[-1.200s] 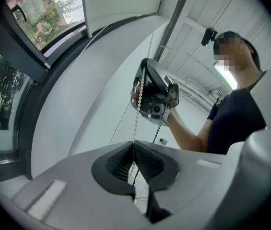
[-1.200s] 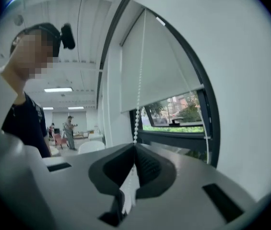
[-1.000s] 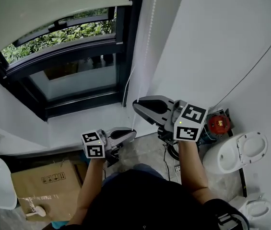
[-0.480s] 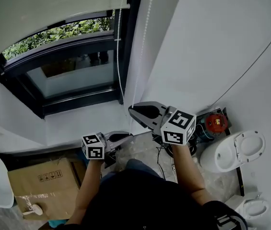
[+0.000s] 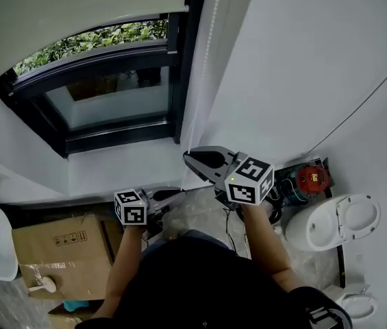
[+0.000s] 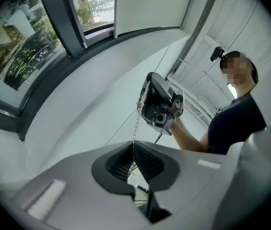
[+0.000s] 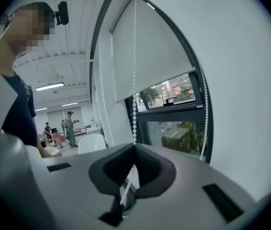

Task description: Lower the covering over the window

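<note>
**At the window's right edge, two grips on one chain**

Between the jaws of my left hand-held gripper [image 6: 134,145] runs the bead chain [image 6: 136,123]. The pads are pressed together on it, and the beads rise straight out of the pinch. I hold it low, in front of my body, because that is the bottom of a pull stroke.

Above it, my right hand-held gripper [image 7: 135,147] is likewise clamped on the same strand, which climbs taut from its jaw tips toward the top of the frame. Having one grip high and one low lets me work the chain hand over hand. I judge that the low grip should let go and reach above the other while the high one holds the tension.

The chain's other strand [image 7: 206,123] hangs free along the wall beside the frame. I leave it alone, since pulling it would probably drive the blind the wrong way.

Further out, the roller blind [image 5: 77,5] covers only the upper part of the window [image 5: 111,101]. The lower glass is bare, with greenery showing through it, so the job looks well short of done.

The main risk is beads slipping through the pads if I jerk the chain, so a steady downward draw suits it best.
</note>
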`<control>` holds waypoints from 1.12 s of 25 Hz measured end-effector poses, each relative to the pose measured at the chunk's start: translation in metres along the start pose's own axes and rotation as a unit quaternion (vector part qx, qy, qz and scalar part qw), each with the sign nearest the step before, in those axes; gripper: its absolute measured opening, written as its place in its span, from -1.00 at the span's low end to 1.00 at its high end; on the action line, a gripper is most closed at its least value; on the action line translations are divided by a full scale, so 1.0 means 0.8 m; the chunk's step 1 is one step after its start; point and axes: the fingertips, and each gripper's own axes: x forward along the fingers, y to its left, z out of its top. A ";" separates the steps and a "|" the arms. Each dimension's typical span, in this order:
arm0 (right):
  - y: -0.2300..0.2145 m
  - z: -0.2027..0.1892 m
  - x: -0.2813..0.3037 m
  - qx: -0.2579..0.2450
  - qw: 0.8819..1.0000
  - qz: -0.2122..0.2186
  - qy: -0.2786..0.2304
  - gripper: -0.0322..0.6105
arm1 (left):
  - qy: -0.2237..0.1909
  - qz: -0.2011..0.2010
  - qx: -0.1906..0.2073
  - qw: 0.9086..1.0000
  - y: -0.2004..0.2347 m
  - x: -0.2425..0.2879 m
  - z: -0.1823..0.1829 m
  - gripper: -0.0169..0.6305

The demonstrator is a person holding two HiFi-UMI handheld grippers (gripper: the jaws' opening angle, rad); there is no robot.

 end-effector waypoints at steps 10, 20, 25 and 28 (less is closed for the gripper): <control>-0.004 -0.032 -0.004 0.004 0.999 0.008 0.033 -0.86 | 0.017 0.050 0.006 0.999 -0.011 -0.002 -0.021 -0.90; 0.007 -0.085 -0.001 0.029 0.998 0.032 0.041 -0.86 | 0.018 0.102 0.003 0.995 -0.010 -0.011 -0.069 -0.90; 0.026 -0.105 -0.002 0.045 0.996 0.061 0.053 -0.86 | -0.012 0.130 0.014 0.991 -0.017 -0.022 -0.042 -0.81; 0.029 -0.105 -0.004 0.059 0.995 0.068 0.032 -0.86 | -0.033 0.152 0.042 0.987 -0.020 -0.032 -0.010 -0.56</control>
